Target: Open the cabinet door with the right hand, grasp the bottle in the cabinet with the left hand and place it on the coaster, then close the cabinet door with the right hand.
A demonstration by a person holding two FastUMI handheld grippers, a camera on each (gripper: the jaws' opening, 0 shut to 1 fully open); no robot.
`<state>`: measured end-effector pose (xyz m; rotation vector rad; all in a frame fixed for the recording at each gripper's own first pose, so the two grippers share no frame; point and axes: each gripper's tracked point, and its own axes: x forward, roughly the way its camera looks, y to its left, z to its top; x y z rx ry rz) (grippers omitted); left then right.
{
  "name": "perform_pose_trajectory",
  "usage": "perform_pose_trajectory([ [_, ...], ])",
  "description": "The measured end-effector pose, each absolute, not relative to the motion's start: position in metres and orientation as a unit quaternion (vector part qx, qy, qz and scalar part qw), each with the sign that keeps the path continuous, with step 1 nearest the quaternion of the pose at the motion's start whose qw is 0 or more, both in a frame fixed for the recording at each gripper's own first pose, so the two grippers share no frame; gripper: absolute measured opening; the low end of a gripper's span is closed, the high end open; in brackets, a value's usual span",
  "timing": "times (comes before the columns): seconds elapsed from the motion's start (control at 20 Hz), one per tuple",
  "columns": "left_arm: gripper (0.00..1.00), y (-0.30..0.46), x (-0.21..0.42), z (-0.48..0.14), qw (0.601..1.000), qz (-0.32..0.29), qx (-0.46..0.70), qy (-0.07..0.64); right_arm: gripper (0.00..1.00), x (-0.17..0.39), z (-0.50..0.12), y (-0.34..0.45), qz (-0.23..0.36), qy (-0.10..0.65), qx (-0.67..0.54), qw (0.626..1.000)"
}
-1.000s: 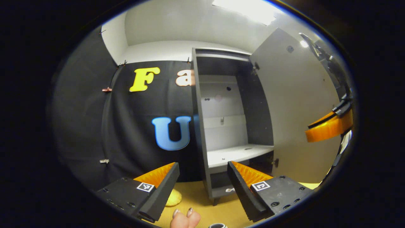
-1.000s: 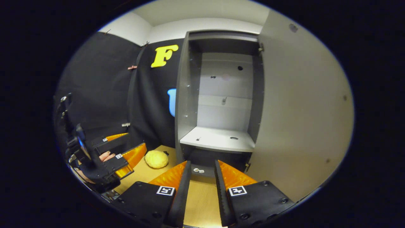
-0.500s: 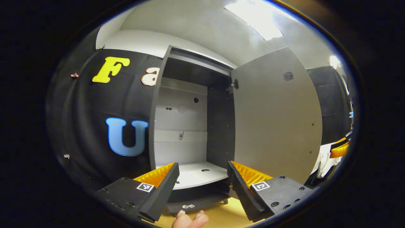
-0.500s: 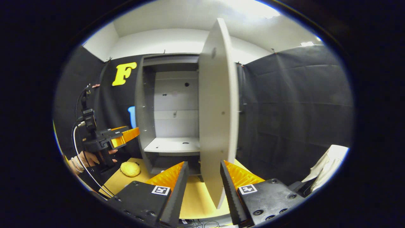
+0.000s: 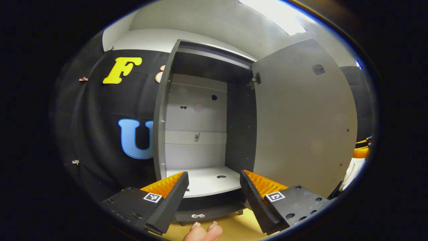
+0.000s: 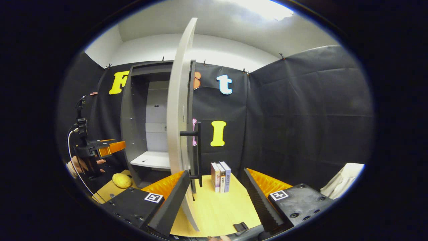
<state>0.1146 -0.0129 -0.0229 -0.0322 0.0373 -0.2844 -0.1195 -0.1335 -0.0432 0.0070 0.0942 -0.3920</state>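
The cabinet door (image 6: pixel 179 134) stands swung out, seen nearly edge-on in the right gripper view, its dark bar handle (image 6: pixel 197 150) on the outer face. The right gripper (image 6: pixel 214 197) sits just in front of the door's lower edge, jaws wide apart and gripping nothing; whether its left finger touches the door I cannot tell. In the left gripper view the cabinet (image 5: pixel 197 134) is open, its pale shelf (image 5: pixel 207 180) holding no bottle I can make out. The left gripper (image 5: pixel 214 190) faces that shelf, jaws spread wide and empty, a fingertip (image 5: pixel 204 231) of the holding hand below. On the table (image 6: pixel 217 211), three books (image 6: pixel 220 176) stand upright near the back edge, and a yellow lump (image 6: pixel 121 180) lies by the cabinet's foot.
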Motion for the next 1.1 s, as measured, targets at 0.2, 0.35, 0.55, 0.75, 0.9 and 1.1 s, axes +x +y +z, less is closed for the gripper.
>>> perform_pose_trajectory([
  [0.2, 0.96, 0.002, 0.11, -0.026, 0.996, -0.082, -0.007, 0.022, 0.98, -0.097, -0.045, -0.139, -0.125, 0.056, 0.021, 0.99],
  [0.35, 0.96, 0.003, 0.101, -0.033, 0.998, -0.064, 0.006, 0.027, 0.97, -0.088, -0.044, -0.127, -0.074, 0.061, 0.047, 0.994],
  [0.55, 0.96, 0.013, 0.091, -0.036, 0.998, -0.047, 0.021, 0.029, 0.96, -0.069, -0.049, -0.082, -0.021, 0.068, 0.053, 0.996],
  [0.75, 0.96, 0.037, 0.082, -0.037, 0.998, -0.041, 0.026, 0.028, 0.96, -0.05, -0.051, -0.023, 0.007, 0.071, 0.056, 0.996],
  [0.9, 0.97, 0.062, 0.075, -0.038, 0.998, -0.041, 0.029, 0.034, 0.96, -0.03, -0.048, 0.019, 0.02, 0.056, 0.06, 0.996],
  [1.1, 0.96, 0.099, 0.065, -0.034, 0.998, -0.041, 0.034, 0.038, 0.96, -0.002, -0.058, 0.073, 0.039, 0.054, 0.061, 0.996],
])
